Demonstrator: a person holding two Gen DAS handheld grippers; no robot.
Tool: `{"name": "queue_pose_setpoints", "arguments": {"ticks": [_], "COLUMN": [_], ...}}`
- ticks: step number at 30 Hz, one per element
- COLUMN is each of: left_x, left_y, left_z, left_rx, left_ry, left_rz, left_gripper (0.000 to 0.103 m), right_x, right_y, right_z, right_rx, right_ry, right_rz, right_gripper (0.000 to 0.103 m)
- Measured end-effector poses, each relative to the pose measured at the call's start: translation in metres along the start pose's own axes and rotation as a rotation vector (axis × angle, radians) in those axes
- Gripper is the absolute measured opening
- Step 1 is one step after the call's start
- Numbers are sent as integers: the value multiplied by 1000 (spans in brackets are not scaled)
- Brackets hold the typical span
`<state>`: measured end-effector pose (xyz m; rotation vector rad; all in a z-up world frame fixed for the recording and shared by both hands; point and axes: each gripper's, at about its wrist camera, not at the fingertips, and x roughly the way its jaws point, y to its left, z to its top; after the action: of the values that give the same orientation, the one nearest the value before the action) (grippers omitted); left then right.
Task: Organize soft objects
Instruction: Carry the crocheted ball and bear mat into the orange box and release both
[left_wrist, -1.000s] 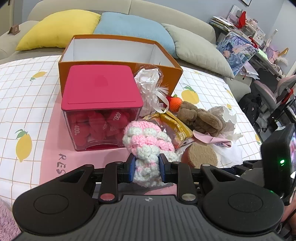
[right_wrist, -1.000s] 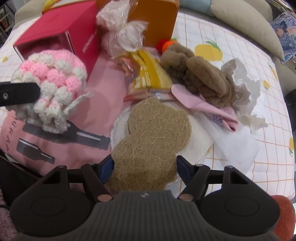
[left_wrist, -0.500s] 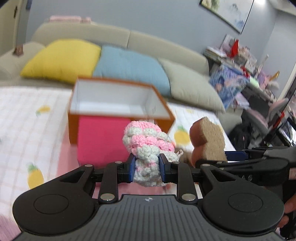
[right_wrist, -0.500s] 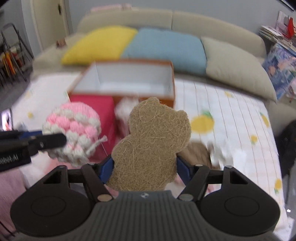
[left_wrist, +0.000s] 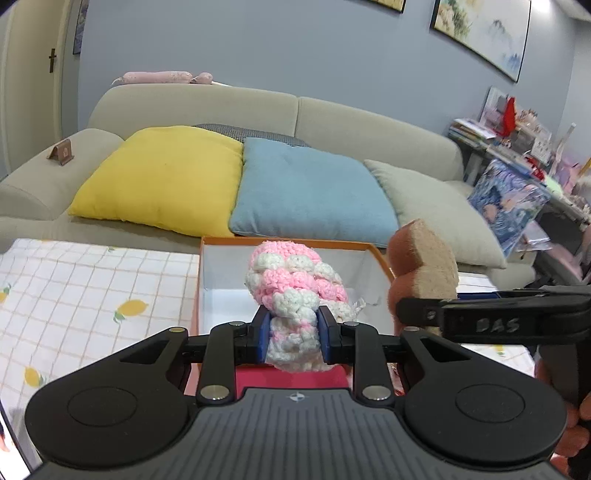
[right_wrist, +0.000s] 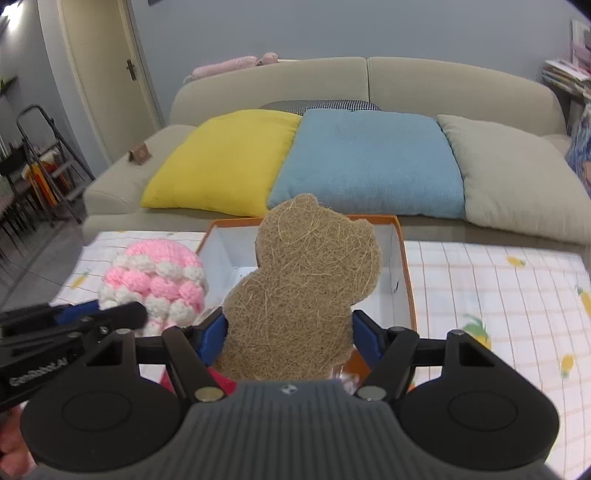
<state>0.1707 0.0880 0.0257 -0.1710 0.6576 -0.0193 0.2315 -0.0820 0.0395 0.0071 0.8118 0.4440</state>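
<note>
My left gripper (left_wrist: 293, 341) is shut on a pink and white crochet piece (left_wrist: 291, 291), held up in front of the open orange box (left_wrist: 221, 243). In the right wrist view the same crochet piece (right_wrist: 155, 280) hangs at the left. My right gripper (right_wrist: 288, 339) is shut on a flat, bear-shaped loofah sponge (right_wrist: 306, 288), its blue pads pressing both edges. That sponge (left_wrist: 424, 266) shows edge-on at the right of the left wrist view, above the right gripper's finger (left_wrist: 498, 325). The orange box (right_wrist: 402, 266) has a white, bare inside behind both held things.
A lemon-print checked cloth (right_wrist: 498, 295) covers the table. A red lid (left_wrist: 291, 378) shows just below my left gripper. Behind the table stands a beige sofa (left_wrist: 369, 125) with yellow (left_wrist: 162, 177), blue (left_wrist: 310, 192) and grey (left_wrist: 436, 210) cushions. Cluttered shelves (left_wrist: 517, 147) at far right.
Both grippers have risen off the table with their loads and tilted up toward the orange box. The pile of soft things and the pink container have dropped out of view.
</note>
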Motion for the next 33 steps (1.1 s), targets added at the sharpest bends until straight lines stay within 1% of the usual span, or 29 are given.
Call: {"name": "queue_pose_setpoints", "arguments": {"ticks": [2, 5, 10, 13, 16, 19, 22, 28, 31, 33], "left_x": [15, 34, 67, 86, 103, 117, 128, 135, 135, 135], "left_y": [-1, 3, 10, 9, 8, 7, 10, 14, 16, 17], "left_z": [6, 10, 13, 12, 9, 5, -1, -12, -13, -14], "left_rx": [22, 29, 63, 112, 159, 204, 227, 234, 228, 232], "left_ry": [22, 58, 117, 153, 195, 235, 273, 315, 328, 336], "left_rz": [25, 43, 79, 100, 122, 160, 187, 187, 185, 183], "left_gripper": [29, 29, 29, 29, 29, 30, 30, 31, 32, 35], "right_x": [17, 45, 87, 104, 117, 134, 149, 174, 179, 180], "right_y": [2, -1, -8, -12, -8, -5, -3, -4, -3, -3], "right_z": [6, 14, 24, 26, 23, 24, 21, 14, 9, 7], "right_rx": [-14, -12, 24, 47, 16, -10, -37, -66, -80, -79], "right_ry": [2, 17, 76, 108, 124, 158, 197, 294, 317, 327], "right_rz": [-21, -41, -44, -19, -23, -35, -29, -28, -34, -33], "right_gripper": [70, 70, 70, 70, 70, 70, 70, 70, 71, 71]}}
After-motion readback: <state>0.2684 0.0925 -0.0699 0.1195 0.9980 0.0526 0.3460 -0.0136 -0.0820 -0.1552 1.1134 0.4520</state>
